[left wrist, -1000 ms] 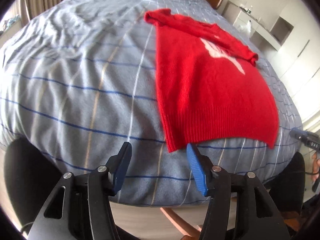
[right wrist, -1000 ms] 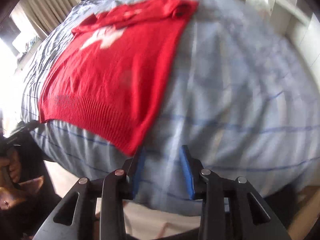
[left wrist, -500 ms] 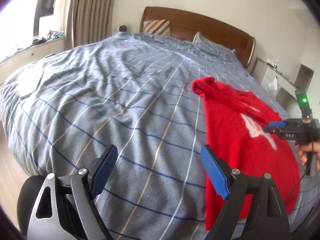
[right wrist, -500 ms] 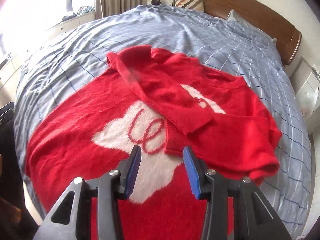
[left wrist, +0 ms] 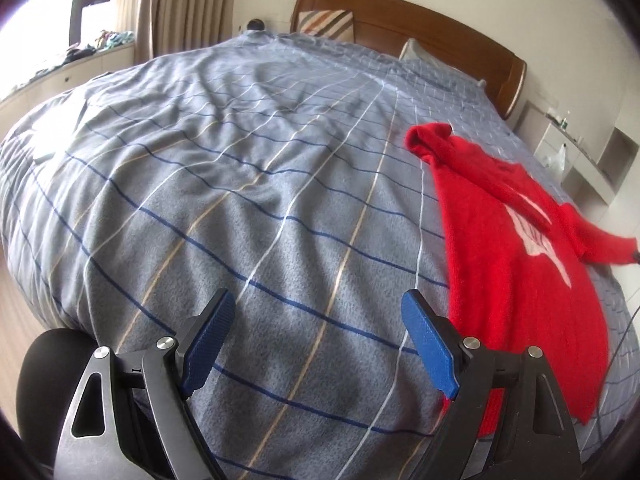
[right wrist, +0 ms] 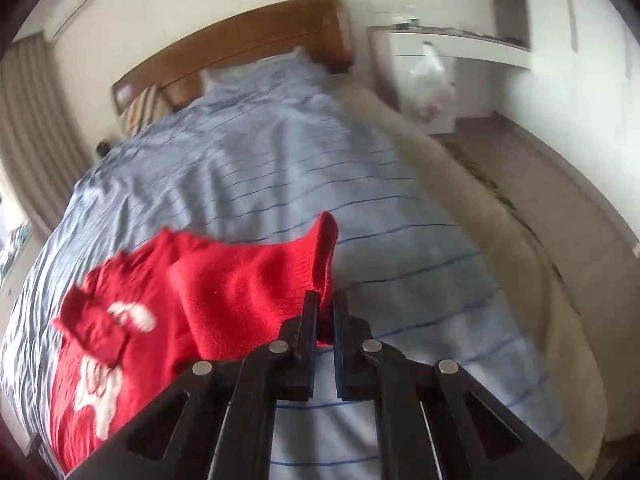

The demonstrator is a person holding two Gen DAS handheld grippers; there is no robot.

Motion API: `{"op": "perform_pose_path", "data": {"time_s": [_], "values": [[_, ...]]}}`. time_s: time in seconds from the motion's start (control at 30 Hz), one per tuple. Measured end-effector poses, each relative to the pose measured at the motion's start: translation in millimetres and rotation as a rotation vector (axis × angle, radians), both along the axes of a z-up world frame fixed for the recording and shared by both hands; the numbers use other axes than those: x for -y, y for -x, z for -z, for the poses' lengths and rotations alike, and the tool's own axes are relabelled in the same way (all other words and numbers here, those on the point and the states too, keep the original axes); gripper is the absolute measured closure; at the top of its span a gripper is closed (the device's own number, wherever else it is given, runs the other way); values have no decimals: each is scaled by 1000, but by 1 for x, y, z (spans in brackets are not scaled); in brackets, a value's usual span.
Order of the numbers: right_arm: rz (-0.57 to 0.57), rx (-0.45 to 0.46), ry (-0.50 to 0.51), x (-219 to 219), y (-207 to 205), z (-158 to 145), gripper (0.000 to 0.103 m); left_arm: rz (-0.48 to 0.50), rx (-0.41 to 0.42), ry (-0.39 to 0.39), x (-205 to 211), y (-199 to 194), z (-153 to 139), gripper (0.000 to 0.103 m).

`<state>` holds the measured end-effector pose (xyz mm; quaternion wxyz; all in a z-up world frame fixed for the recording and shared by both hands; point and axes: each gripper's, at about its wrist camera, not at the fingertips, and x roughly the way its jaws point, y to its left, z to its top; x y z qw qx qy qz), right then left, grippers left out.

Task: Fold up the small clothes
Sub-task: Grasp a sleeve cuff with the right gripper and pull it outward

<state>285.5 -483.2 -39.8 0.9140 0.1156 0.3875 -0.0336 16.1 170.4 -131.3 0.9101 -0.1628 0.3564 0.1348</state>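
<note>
A small red sweater (left wrist: 516,248) with a white motif lies on the right side of the bed's grey striped blanket (left wrist: 240,184). My left gripper (left wrist: 316,340) is open and empty, low over the blanket to the left of the sweater's hem. My right gripper (right wrist: 325,306) is shut on the cuff of the sweater's sleeve (right wrist: 256,284) and holds it stretched out to the right, away from the sweater's body (right wrist: 100,344). In the left wrist view that sleeve (left wrist: 600,240) runs off toward the right edge.
A wooden headboard (left wrist: 420,32) and pillows stand at the far end of the bed. A white nightstand (right wrist: 440,64) with a plastic bag stands right of the bed. Curtains (left wrist: 180,4) and a window ledge are on the left. Floor (right wrist: 540,184) lies along the bed's right side.
My right gripper has closed on the sleeve cuff and pulled it out to the right. My left gripper stays open and has shifted only slightly over the blanket.
</note>
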Motion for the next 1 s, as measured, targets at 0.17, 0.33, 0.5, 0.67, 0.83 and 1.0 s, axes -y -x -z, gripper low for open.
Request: {"op": "perform_pose_path", "data": {"time_s": [0.17, 0.33, 0.5, 0.67, 0.83, 1.0], "values": [[137, -92, -56, 78, 21, 28, 97, 8, -24, -4, 3, -5, 6, 17], [225, -124, -121, 110, 46, 50, 97, -4, -34, -33, 3, -3, 7, 17], [296, -177, -224, 128, 65, 73, 97, -11, -47, -24, 1, -5, 11, 17], [337, -225, -246, 131, 68, 94, 98, 7, -53, -46, 6, -6, 11, 17], [353, -276, -246, 136, 68, 106, 99, 3, -59, -39, 5, -7, 12, 17], [345, -291, -297, 153, 77, 96, 91, 24, -64, -45, 8, -6, 10, 17]]}}
